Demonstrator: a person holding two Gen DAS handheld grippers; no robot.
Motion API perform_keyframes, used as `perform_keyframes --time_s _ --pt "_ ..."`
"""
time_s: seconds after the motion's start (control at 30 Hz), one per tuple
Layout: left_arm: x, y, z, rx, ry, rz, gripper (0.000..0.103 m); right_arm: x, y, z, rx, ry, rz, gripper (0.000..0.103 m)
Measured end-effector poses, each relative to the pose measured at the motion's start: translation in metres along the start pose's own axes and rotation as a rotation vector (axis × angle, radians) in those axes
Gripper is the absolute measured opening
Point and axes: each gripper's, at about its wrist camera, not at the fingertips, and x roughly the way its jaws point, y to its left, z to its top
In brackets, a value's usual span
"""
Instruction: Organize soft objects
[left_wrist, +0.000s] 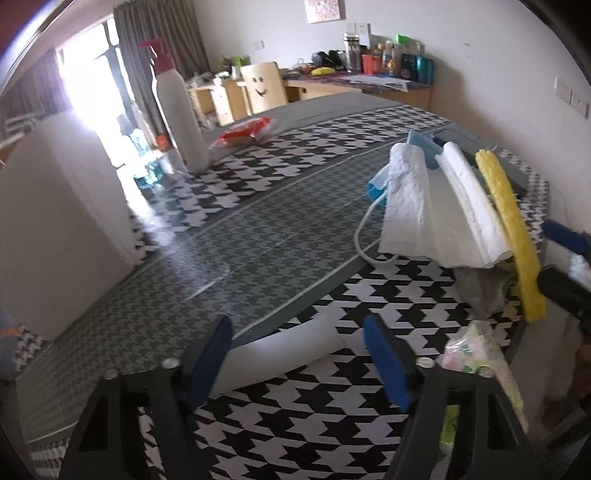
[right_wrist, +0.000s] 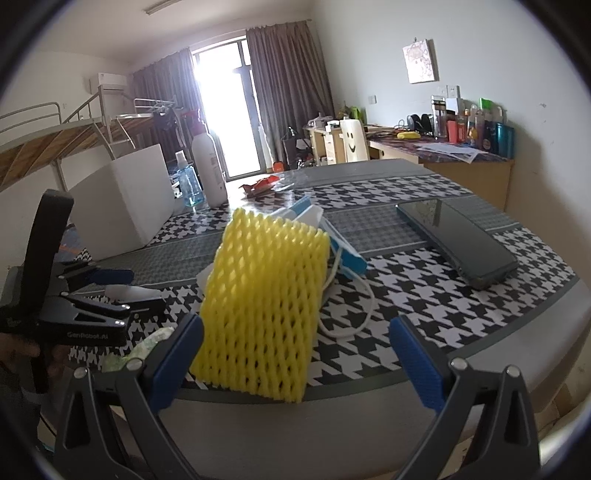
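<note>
A: Right wrist view first — biggest thing is the houndstooth table (right_wrist: 424, 332). On it, near the front edge, the yellow foam net (right_wrist: 258, 314) stands upright, long axis vertical, w/ white tissue sheets (left_wrist: 436, 206) leaning just behind it.

B: And the right gripper (right_wrist: 299, 362)?

A: Jaws spread wide, holding nothing. The net sits straight ahead betw. the fingers but nearer the left pad — touching or not, can't tell.

B: Left gripper (left_wrist: 299, 354)?

A: Also agape, empty, well to the left of the net. A white roll (left_wrist: 284, 350) lies on the table betw. its fingers, long axis crosswise. Small floral tissue pack (left_wrist: 469, 350) lies betw. that roll and the net.

B: So who's closer to the net?

A: Right one, I'd say; it prob. just needs to shift left and squeeze.
</note>
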Motion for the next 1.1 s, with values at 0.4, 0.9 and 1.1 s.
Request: perform_keyframes --time_s 0.4,0.9,1.1 --pt "-0.01 0.004 -0.009 0.205 0.024 -0.081 0.054 0.002 0.004 -0.001 -0.001 0.015 0.022 0.102" --pt "0.0 0.042 -0.002 0.046 0.012 -0.146 0.012 0.001 0.012 0.003 -0.02 0.021 0.012 0.102" --pt "-0.022 0.041 -0.005 0.01 -0.076 -0.125 0.012 -0.002 0.016 0.005 -0.027 0.013 0.014 0.102"
